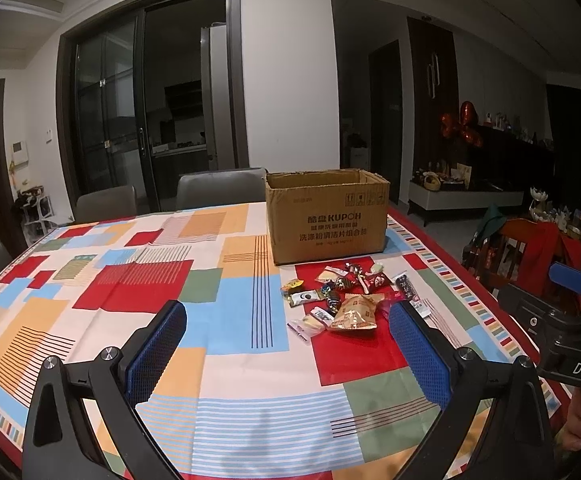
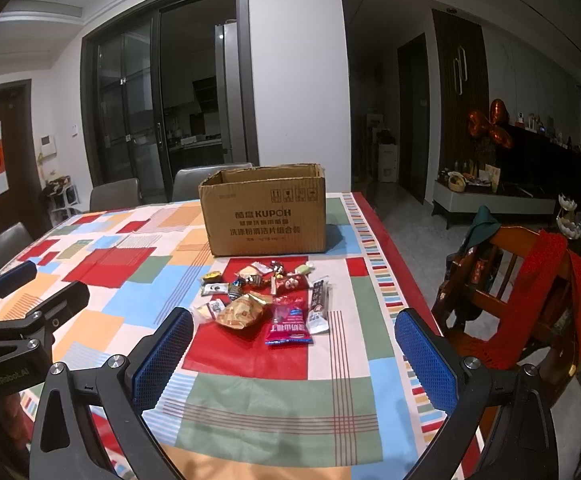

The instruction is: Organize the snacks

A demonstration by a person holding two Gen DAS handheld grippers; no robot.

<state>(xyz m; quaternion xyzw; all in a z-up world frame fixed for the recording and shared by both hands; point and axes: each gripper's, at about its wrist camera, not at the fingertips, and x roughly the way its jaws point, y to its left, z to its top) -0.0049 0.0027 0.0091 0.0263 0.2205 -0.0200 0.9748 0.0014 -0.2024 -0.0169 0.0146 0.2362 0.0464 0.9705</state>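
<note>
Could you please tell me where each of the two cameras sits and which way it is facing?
Left wrist: on the left gripper, above the near table edge, facing the cardboard box; the right gripper and fingers of a hand show at right.
Right wrist: on the right gripper, facing the same way; the left gripper shows at left.
Both share the box, snack pile and tablecloth.

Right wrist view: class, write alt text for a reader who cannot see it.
A heap of small wrapped snacks lies on a patchwork-patterned tablecloth before an open brown cardboard box. The open blue-padded right gripper hovers nearer the camera, empty.
</note>
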